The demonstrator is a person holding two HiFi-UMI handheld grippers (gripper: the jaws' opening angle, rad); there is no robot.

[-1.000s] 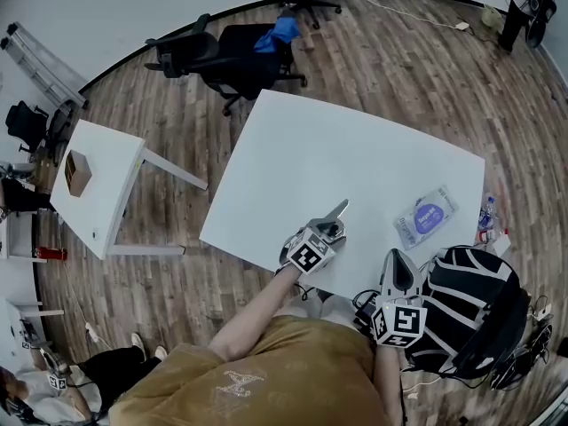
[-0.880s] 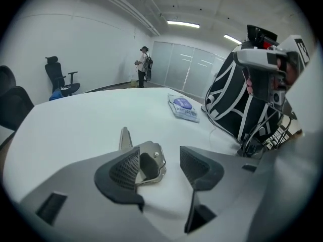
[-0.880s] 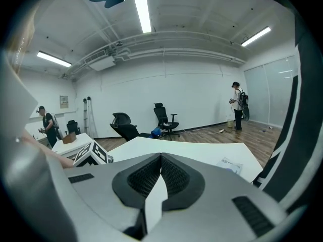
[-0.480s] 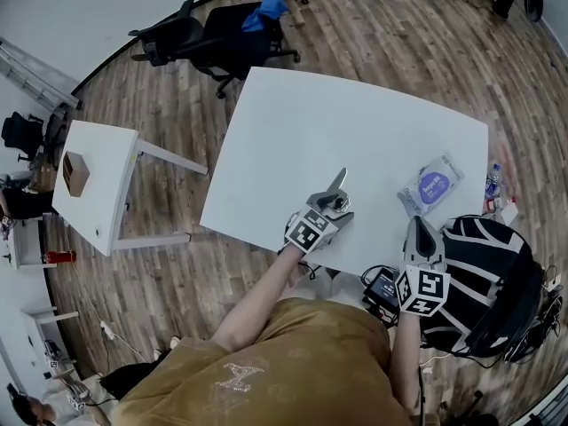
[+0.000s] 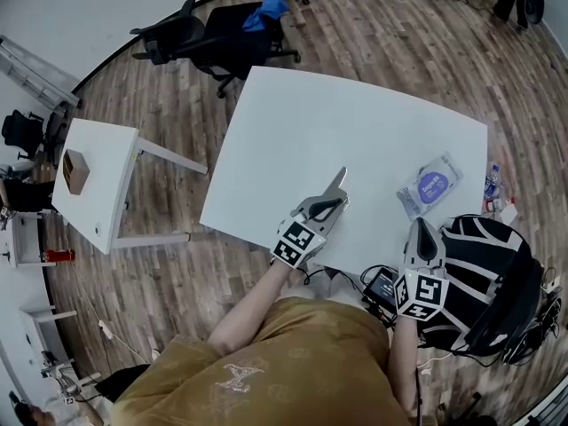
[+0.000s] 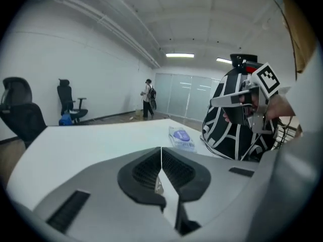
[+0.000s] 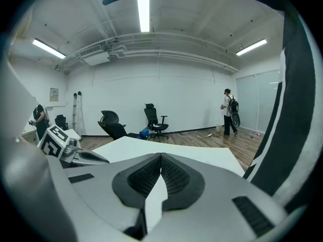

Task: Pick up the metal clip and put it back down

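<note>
Left hand-held gripper (image 5: 339, 179): your jaws stood wide half a second ago and are now closing, nearly together, over the desk's (image 5: 293, 131) near edge. A small shiny piece sits pinched low between them, read as the metal clip (image 6: 159, 185) (too small to find from the head view). Judgement: grasp made, lift comes next. Right hand-held gripper (image 5: 420, 231) hangs off the desk's near edge, jaws together on nothing.

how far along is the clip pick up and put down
Approach looks done: the left gripper sits over the near edge of the table. In hand: its jaws are closing with a small metal clip between them. Left: lift it, set it back down. The right gripper waits, shut.
</note>
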